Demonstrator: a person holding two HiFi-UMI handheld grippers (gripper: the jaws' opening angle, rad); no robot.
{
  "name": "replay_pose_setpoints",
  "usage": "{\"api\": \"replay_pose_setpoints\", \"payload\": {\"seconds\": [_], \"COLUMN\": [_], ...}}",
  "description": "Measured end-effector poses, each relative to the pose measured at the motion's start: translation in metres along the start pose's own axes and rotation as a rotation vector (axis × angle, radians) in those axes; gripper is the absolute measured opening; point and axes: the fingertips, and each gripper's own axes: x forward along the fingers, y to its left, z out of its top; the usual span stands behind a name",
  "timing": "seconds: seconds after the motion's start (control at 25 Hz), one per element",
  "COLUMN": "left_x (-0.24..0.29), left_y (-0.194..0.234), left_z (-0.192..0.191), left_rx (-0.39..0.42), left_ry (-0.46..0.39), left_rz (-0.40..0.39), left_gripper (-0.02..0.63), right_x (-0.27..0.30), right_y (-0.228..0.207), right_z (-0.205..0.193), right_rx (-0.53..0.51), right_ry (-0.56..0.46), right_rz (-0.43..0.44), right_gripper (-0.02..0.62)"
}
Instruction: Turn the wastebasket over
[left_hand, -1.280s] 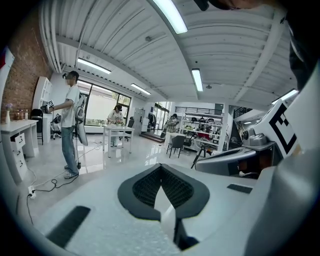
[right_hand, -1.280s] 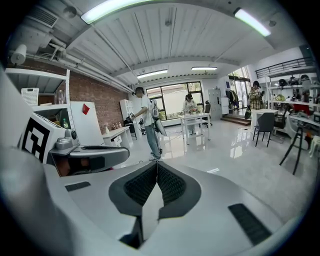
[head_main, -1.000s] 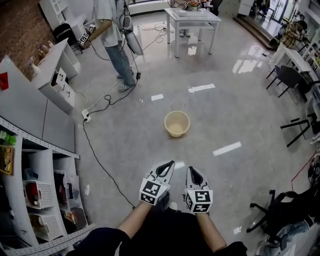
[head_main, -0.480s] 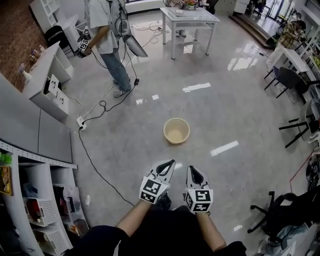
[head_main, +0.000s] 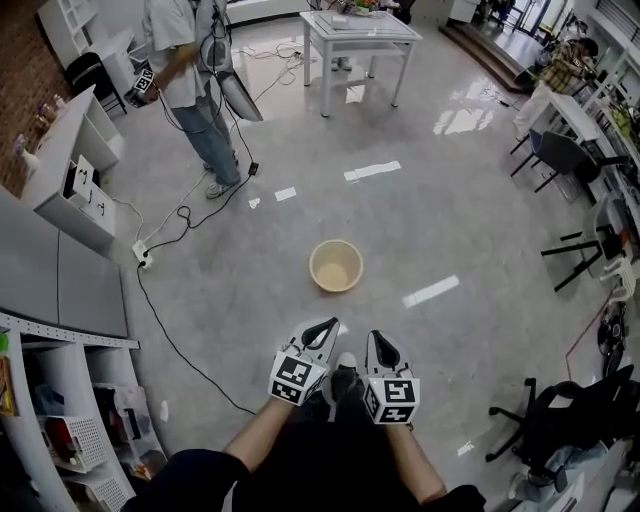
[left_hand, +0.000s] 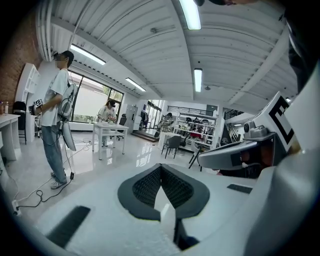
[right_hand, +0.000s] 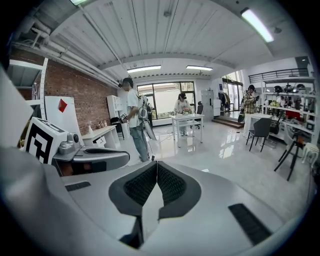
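Left hand-held gripper (head_main: 327, 326) is fully closed, pads together, nothing between them; the left gripper view shows the jaws meeting with only the room beyond. Right hand-held gripper (head_main: 376, 339) is the same: closed, empty. Both sit side by side low in the head view, pointing forward toward the wastebasket (head_main: 335, 266), well apart from it, no contact.

Progress: nothing done yet, as far as shown. The wastebasket stands upright on the floor (head_main: 450, 220), mouth up, so the whole turn-over is left. Judged step: approach. Left to do: reach it, open the jaws, take the rim or wall, tip it mouth down, let go.

Look: round, pale cream, plain, open top, wall slightly tapered. Inside looks empty, though it is small in frame. It stands alone on open floor, mid-frame, ahead of both hand-held grippers. Neither gripper view shows it. A person (head_main: 190, 70) stands far off at upper left and a black cable (head_main: 170, 320) runs along the floor at left. Neither is near the basket.
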Motion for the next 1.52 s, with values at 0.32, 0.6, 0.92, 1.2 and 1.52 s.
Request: {"api": "replay_pose_setpoints", "payload": {"seconds": [0.32,0.6,0.92,1.2,1.52], "left_x": [0.033,0.084,0.156,0.194,0.220], "left_y": [0.016,0.046,0.078,0.094,0.121], "left_z": [0.004,0.016,0.026,0.039,0.024], "left_rx": [0.024,0.011,0.025,0.027,0.053], "left_ry": [0.008,0.016,0.029,0.009,0.004], "left_rz": [0.013,0.058,0.073,0.113,0.134], "left_gripper": [0.008,0.008,0.008,0.008,0.008], "right_x": [0.035,0.089,0.153,0.189,0.222], "right_y": [-0.019,-0.050,-0.096,-0.131,-0.154], "right_z": [0.010,0.031,0.060,0.072,0.063], "right_rx": [0.028,0.004,-0.002,-0.009,-0.033], "right_ry": [-0.006,0.010,0.022,0.020,0.008], "right_rz": [0.032,0.082,0.117,0.141,0.143], "right_gripper": [0.011,0.011,0.011,0.011,0.011]}}
